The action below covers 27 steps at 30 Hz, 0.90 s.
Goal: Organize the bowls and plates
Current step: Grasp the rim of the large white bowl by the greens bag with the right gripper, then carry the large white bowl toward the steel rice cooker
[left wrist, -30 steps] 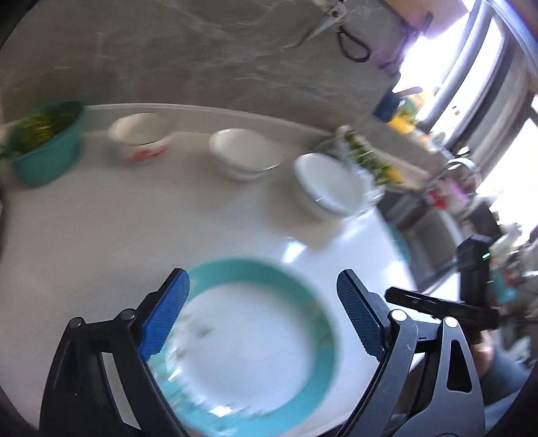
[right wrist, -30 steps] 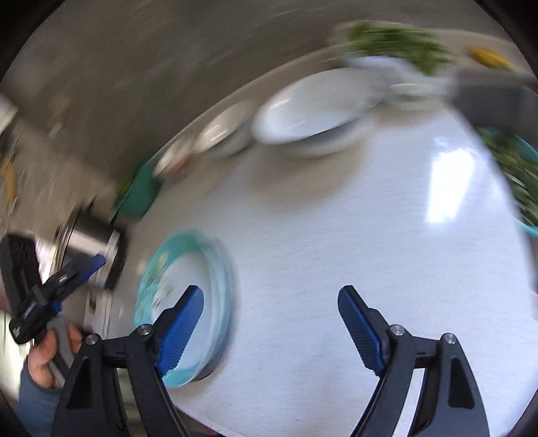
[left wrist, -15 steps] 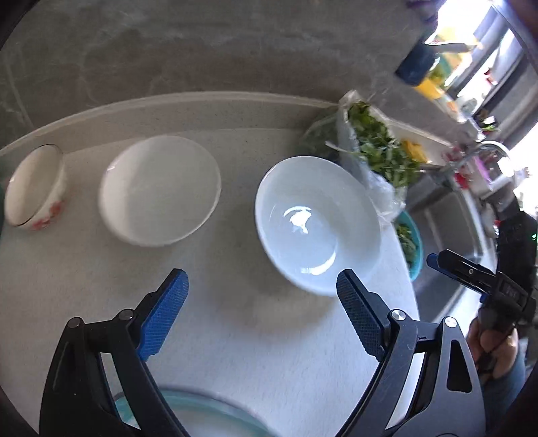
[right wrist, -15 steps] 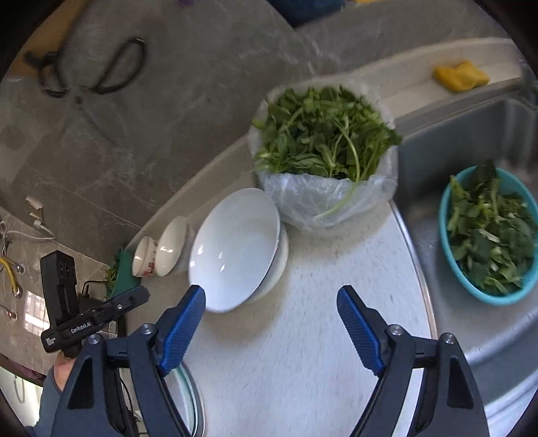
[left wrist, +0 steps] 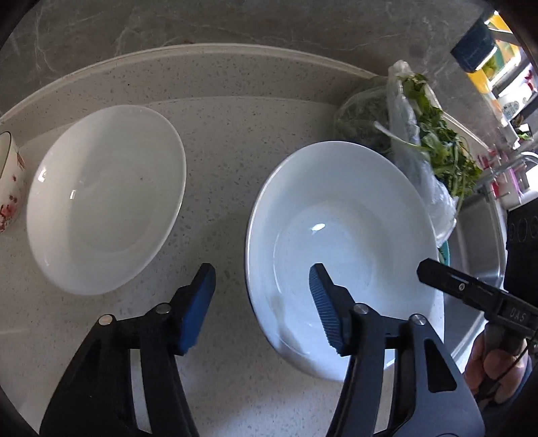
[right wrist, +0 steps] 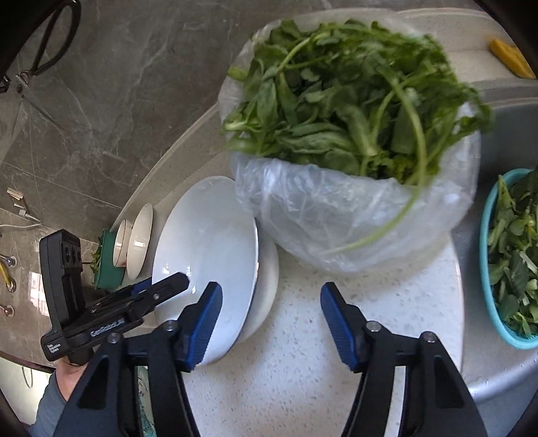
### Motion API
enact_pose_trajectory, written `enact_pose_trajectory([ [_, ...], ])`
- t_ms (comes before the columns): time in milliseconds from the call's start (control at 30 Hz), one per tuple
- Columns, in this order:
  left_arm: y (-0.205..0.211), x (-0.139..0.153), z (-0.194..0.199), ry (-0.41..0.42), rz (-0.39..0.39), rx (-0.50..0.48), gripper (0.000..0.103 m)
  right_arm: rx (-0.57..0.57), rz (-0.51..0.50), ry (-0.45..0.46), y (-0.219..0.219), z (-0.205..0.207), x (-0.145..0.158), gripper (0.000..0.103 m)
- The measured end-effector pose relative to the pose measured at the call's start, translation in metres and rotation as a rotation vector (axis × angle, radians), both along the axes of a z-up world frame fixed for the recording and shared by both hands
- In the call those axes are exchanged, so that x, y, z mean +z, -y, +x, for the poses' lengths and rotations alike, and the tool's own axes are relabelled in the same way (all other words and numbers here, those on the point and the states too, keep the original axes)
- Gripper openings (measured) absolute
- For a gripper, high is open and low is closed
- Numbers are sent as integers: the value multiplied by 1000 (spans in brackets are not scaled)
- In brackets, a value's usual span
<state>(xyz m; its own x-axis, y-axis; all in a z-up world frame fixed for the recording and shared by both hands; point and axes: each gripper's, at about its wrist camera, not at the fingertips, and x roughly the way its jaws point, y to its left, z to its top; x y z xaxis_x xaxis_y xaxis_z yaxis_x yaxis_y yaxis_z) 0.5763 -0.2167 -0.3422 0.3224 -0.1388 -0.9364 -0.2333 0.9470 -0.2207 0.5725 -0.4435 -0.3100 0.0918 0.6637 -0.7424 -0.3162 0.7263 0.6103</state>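
A large white deep plate sits on the pale counter, apparently on a second white dish under it. My left gripper points steeply down at its left rim: one finger is outside the rim, the other over the inside. The jaws are closing and the pads are clear of the rim. My right gripper straddles the plate's opposite rim, also closing without touching it. A second white bowl and a small red-flowered bowl stand further left.
A plastic bag of leafy greens leans against the plate's far side. A teal basket of greens sits in the steel sink at the right. A green basin stands beyond the bowls. The marble wall backs the counter.
Both grippers have left the teal-rimmed plate and come in over the large white plate from either side. Both pairs of jaws have narrowed. The left gripper has dropped lower.
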Motion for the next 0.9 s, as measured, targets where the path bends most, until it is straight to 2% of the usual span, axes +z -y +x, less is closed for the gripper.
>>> enact_pose_trajectory([
  [100, -1, -7, 7, -4, 8, -5, 52, -2, -3, -17, -6, 3, -7, 61],
  [133, -1, -9, 10, -5, 10, -7, 47, -4, -7, -22, -9, 4, -9, 60],
  [233, -3, -14, 17, -6, 4, -10, 25, 0, -17, -23, -14, 9, -13, 45],
  [267, -2, -15, 17, -5, 9, -13, 20, 8, -26, -21, -17, 8, -14, 33],
  [333, 4, -20, 24, -10, 17, -25, 10, 21, -30, -21, -24, 8, -15, 24],
  [600, 12, -25, 26, 1, 30, -27, 10, 49, -91, 20, -36, 4, -10, 21],
  [900, 23, 2, 2, 47, 28, -33, 10, 72, -108, 54, -30, -15, 10, 20],
])
